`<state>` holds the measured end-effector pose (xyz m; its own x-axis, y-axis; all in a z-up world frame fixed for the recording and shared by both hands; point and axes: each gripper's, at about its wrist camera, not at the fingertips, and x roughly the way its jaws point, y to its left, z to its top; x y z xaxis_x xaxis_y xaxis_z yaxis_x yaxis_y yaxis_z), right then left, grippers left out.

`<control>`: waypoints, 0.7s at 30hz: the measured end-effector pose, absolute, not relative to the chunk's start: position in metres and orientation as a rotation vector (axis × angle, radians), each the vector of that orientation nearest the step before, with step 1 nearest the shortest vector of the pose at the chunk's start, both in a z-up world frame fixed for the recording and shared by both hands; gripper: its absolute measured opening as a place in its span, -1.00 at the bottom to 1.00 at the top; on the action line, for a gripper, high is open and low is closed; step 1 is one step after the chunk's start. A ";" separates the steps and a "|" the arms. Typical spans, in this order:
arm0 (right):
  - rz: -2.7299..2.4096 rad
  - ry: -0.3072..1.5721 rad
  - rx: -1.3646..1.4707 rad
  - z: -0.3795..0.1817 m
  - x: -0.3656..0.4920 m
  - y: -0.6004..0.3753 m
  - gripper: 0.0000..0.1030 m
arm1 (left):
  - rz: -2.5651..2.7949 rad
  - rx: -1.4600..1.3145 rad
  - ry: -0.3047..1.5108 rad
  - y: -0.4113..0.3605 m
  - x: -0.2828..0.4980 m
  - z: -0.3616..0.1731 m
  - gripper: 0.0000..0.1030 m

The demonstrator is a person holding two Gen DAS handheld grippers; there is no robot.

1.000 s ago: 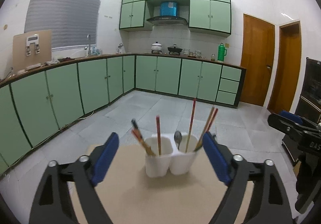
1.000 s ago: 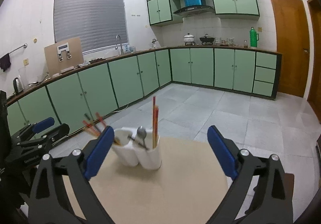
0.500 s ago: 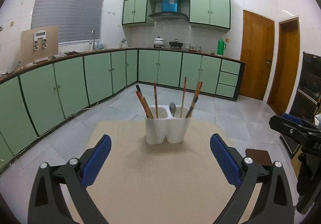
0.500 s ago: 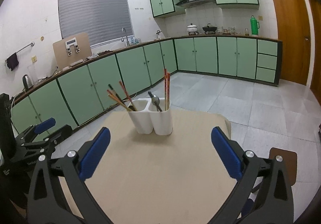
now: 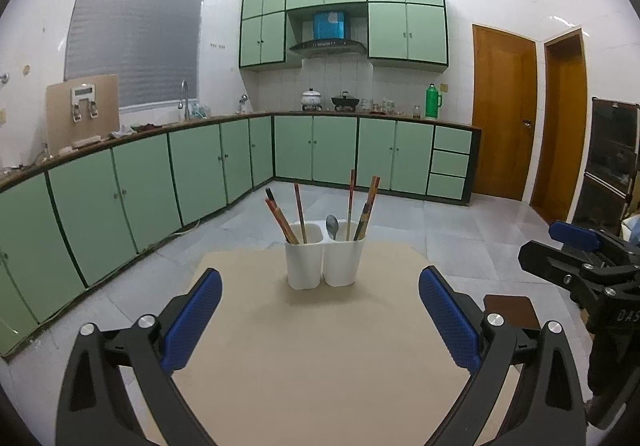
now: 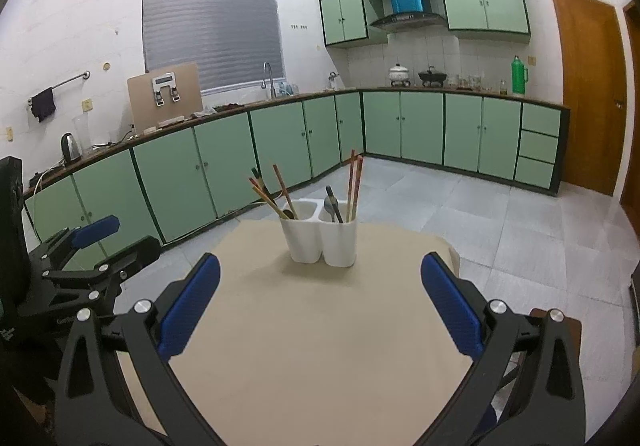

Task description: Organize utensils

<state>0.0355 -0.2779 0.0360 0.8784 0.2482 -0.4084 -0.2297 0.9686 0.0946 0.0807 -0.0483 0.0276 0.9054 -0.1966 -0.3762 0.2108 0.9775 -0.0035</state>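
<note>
A white two-compartment utensil holder (image 5: 325, 261) stands at the far side of a beige table (image 5: 312, 358); it also shows in the right wrist view (image 6: 320, 240). Its left cup holds several chopsticks (image 5: 282, 218). Its right cup holds a metal spoon (image 5: 332, 226) and more chopsticks (image 5: 366, 206). My left gripper (image 5: 320, 322) is open and empty, well back from the holder over the near table. My right gripper (image 6: 320, 314) is open and empty too, at a similar distance. Each gripper shows at the edge of the other's view.
The table (image 6: 320, 346) stands in a kitchen with green cabinets (image 5: 336, 150) along the far and left walls. A brown stool (image 5: 510, 310) sits by the table's right edge. Wooden doors (image 5: 504, 114) are at the right. Grey tiled floor lies beyond.
Both grippers have drawn back and risen away from the holder, which now looks smaller and farther off. Both stay open and empty. The utensils have not moved.
</note>
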 end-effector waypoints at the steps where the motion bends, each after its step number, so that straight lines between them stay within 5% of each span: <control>1: 0.251 0.425 0.042 0.039 0.031 -0.279 0.89 | -0.217 0.034 0.374 -0.048 0.077 0.031 0.88; 21: 0.263 0.342 0.016 0.073 -0.002 -0.267 0.89 | -0.202 0.024 0.269 -0.043 0.034 0.065 0.88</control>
